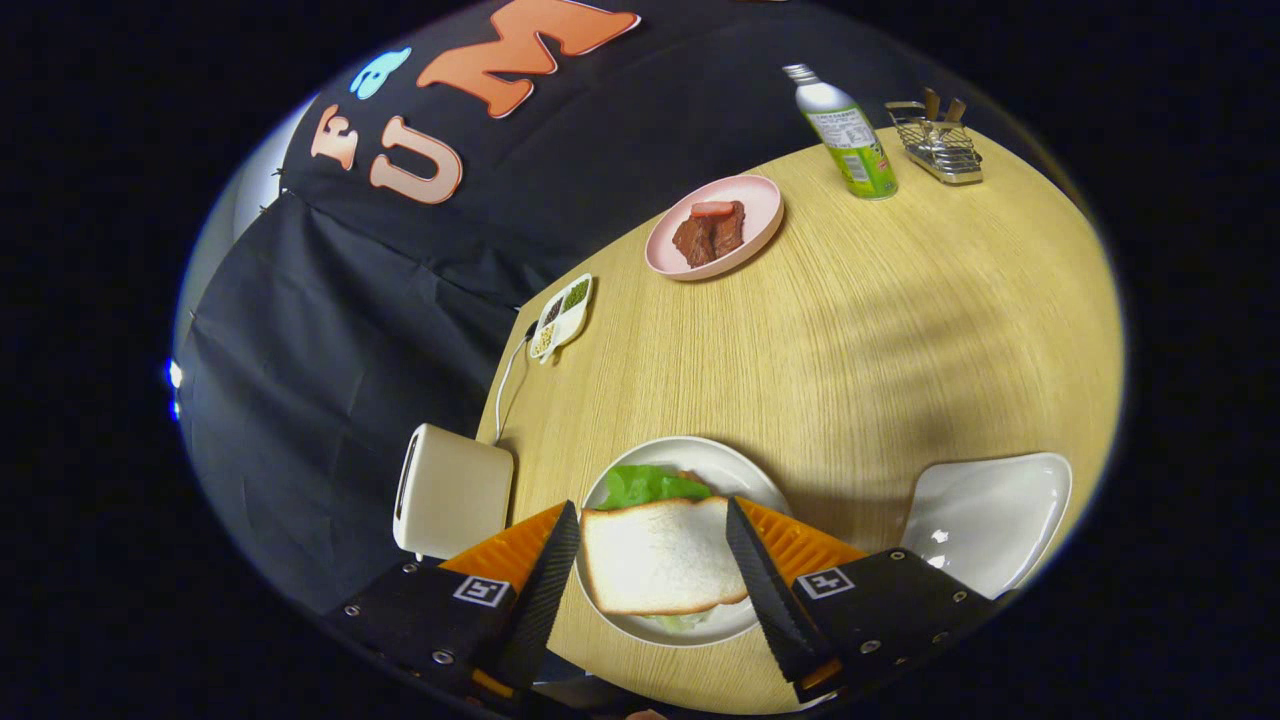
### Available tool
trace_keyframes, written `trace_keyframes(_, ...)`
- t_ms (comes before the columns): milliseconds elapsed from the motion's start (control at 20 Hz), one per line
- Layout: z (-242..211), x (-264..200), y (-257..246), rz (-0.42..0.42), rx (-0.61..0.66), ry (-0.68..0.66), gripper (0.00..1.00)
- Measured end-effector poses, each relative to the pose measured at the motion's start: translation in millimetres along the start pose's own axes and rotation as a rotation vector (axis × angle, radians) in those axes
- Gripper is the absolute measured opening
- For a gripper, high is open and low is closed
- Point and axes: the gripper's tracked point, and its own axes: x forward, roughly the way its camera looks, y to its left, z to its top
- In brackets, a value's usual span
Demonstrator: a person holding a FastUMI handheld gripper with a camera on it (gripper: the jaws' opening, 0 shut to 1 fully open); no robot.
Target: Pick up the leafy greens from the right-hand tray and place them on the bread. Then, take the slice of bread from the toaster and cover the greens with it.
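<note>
The task looks to be at its very end, in the covering step. A slice of white bread [662,560] lies flat on the round white plate [757,478] at the near edge of the worktop [900,330], and leafy greens [648,485] poke out from under its far edge, with a little more green at its near edge. So the greens are already down and the top slice is on them. The lower slice is hidden, so I cannot confirm it directly.

The gripper [655,570] has its fingers wide apart, one on each side of the slice. The left finger [545,590] and the right finger [765,590] stand close to the bread's side edges, but whether either touches the crust I cannot tell. They seem to hold nothing, since the slice appears to rest on the stack on its own.

The toaster [450,490] stands just left of the plate at the worktop's left edge; its slot is seen too obliquely to tell its contents. The white tray [990,515] to the right of the plate looks bare.

If the slice sits squarely, the next move calls only for a straight lift away, fingers kept spread so neither drags the bread off the greens.
</note>
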Motion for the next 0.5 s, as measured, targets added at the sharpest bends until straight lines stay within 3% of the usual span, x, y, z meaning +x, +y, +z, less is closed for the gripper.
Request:
trace_keyframes(150,19.5,-16.6,-2.1,-0.022,-0.038,-0.066,0.96)
trace_keyframes(500,62.0,-74.7,20.4,-0.065,-0.257,-0.241,0.96)
